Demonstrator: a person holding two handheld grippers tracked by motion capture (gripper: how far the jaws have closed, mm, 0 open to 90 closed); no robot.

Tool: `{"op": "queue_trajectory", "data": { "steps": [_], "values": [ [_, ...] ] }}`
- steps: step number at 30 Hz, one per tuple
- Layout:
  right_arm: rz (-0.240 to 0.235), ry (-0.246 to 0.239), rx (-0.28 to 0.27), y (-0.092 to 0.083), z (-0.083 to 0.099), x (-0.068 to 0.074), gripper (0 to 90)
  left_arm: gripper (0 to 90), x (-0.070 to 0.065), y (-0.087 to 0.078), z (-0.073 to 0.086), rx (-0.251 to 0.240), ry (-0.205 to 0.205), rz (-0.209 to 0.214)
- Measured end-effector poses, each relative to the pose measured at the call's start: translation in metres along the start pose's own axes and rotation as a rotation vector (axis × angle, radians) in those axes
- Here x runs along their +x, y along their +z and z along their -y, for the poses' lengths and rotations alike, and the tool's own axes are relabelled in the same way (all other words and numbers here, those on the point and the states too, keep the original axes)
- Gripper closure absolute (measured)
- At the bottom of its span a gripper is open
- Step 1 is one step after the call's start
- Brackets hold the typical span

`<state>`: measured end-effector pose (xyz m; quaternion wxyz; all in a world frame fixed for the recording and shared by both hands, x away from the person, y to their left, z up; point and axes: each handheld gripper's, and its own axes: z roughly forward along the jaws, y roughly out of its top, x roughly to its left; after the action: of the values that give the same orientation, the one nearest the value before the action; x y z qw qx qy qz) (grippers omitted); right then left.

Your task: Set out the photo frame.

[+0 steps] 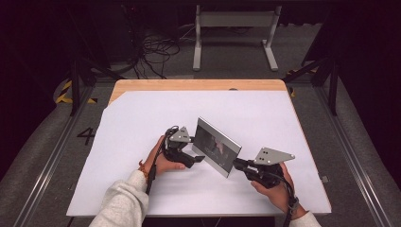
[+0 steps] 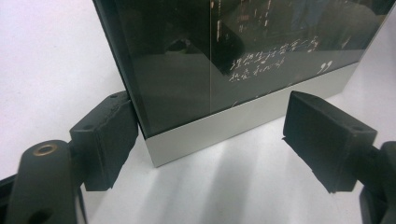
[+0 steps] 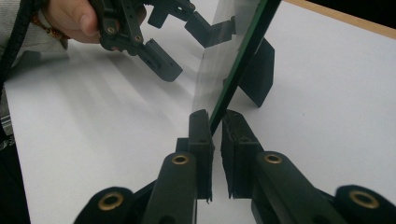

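White paper (image 1: pixel 142 142) covers nearly all of your light wooden table (image 1: pixel 198 84), smooth and matte, with one corner cut off at the far left; around it the room is dark, with grey floor, a tangle of black cables (image 1: pixel 151 52) and one pale metal stand (image 1: pixel 235 33) beyond the far edge. One picture frame (image 1: pixel 216 147) stands upright near the middle of the sheet: a flat rectangle with a glossy dark glass front, a brushed silver border, pale handwritten script on the picture, and a black prop leg (image 3: pixel 258 72) behind it. You hold two grippers, each of black plastic with block-shaped pads and a grey three-cornered plate on top. Your right gripper (image 3: pixel 217 123) has its jaws pressed in on the frame's thin near edge, pinching it. Your left gripper (image 2: pixel 210 135) is spread wide at the frame's lower corner, one pad touching the side edge, the other pad (image 2: pixel 322 135) standing clear in front of the glass.
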<state>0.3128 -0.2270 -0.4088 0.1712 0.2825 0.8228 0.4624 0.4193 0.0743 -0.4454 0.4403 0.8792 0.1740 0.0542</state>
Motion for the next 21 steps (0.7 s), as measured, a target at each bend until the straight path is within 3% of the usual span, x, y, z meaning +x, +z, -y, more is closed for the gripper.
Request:
{"op": "queue_trajectory", "data": {
  "steps": [21],
  "values": [
    [0.029, 0.020, -0.027, 0.006, 0.001, -0.003, 82.6, 19.3, -0.016, -0.020, 0.012, 0.058, 0.036, -0.016]
  ]
}}
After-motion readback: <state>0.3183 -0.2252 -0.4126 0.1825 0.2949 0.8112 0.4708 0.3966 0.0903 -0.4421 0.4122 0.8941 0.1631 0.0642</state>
